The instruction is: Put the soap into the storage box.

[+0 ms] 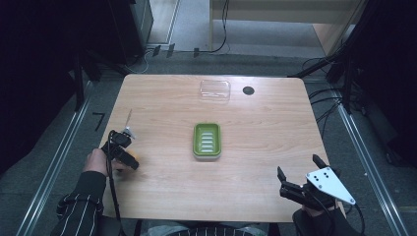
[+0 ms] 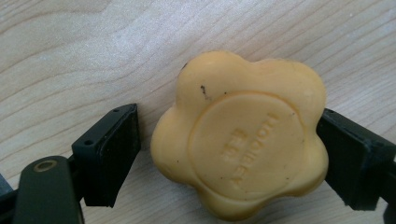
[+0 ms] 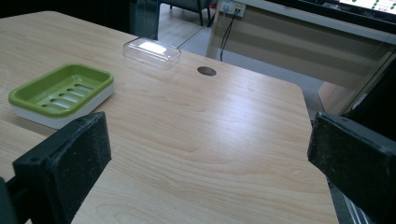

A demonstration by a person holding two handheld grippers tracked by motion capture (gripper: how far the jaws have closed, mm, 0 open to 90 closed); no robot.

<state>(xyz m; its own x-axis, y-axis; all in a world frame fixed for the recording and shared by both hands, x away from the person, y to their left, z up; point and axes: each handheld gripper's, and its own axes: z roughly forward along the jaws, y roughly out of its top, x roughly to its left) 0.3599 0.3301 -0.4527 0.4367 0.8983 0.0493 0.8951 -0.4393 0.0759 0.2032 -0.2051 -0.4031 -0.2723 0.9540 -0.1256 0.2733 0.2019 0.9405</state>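
High view first: the left gripper (image 1: 129,156) sits near the table's (image 1: 162,191) left edge, and a bit of the orange soap (image 1: 134,160) peeks out at its tip. The green soap dish (image 1: 206,140) is well off toward the table's middle from there, and the clear lid (image 1: 215,90) lies farther still, beyond the dish, next to a dark round hole (image 1: 248,90). The right gripper (image 1: 297,173) hovers at the near right corner, jaws spread wide, nothing in them.

Left gripper view: the soap is a flower-shaped bar lying flat on the wood, stamped face up, sitting between the jaws. One jaw touches its lobed edge; the other stands just beside it with a sliver of gap, so it's a narrow bracket and not a real clamp yet. No true long axis on this thing, it's roughly round. The raised lettering runs along the line the jaws point, not across between them.

Right gripper view: wide open jaws framing the soap dish, off to one side and ahead, with the lid beyond it.

What could go wrong, I'd guess: the pads land on rounded lobes, so a squeeze could twist or squirt the bar out sideways, soap being slick. And with one jaw touching first, closing may just shove it across the table.
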